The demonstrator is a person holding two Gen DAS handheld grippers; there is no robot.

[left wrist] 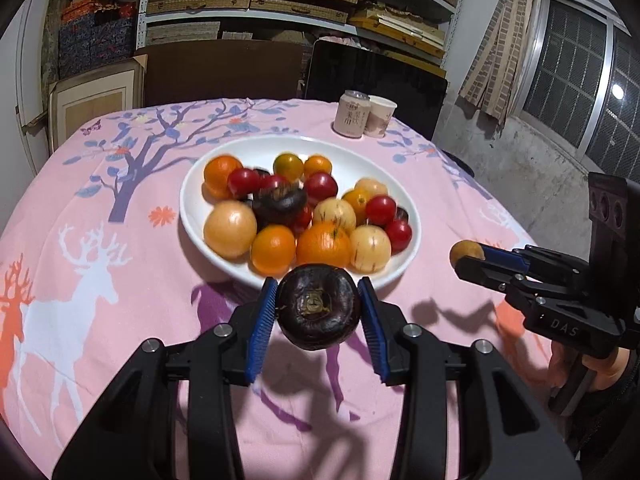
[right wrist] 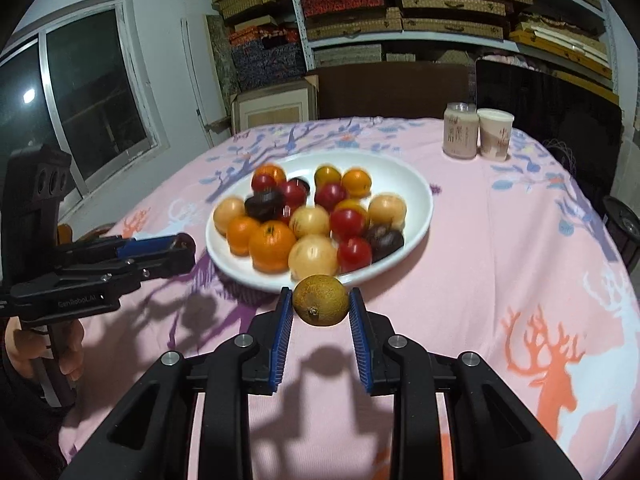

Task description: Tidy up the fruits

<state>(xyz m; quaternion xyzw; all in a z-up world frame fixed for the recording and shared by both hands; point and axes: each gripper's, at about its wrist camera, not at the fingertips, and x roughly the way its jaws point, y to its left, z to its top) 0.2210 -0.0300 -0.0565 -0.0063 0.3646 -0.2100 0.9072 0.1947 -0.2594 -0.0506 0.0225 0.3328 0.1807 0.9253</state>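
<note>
A white oval plate (left wrist: pixel 192 216) (right wrist: pixel 416 188) in the middle of the table holds several oranges, red tomatoes, pale yellow fruits and dark purple fruits. My left gripper (left wrist: pixel 318 306) is shut on a dark purple round fruit (left wrist: pixel 316 306), held above the cloth just before the plate's near rim. My right gripper (right wrist: pixel 320 306) is shut on a small brownish-yellow round fruit (right wrist: pixel 320 300), also lifted in front of the plate. Each gripper shows in the other view: the right gripper (left wrist: pixel 466 258) at the right with its fruit, the left gripper (right wrist: pixel 182 246) at the left.
The table wears a pink cloth (left wrist: pixel 100 280) (right wrist: pixel 520 260) printed with deer and trees. A drink can (left wrist: pixel 351 114) (right wrist: pixel 460 136) and a paper cup (left wrist: pixel 380 116) (right wrist: pixel 494 134) stand at the far side. Shelves with boxes and a dark chair back rise behind the table.
</note>
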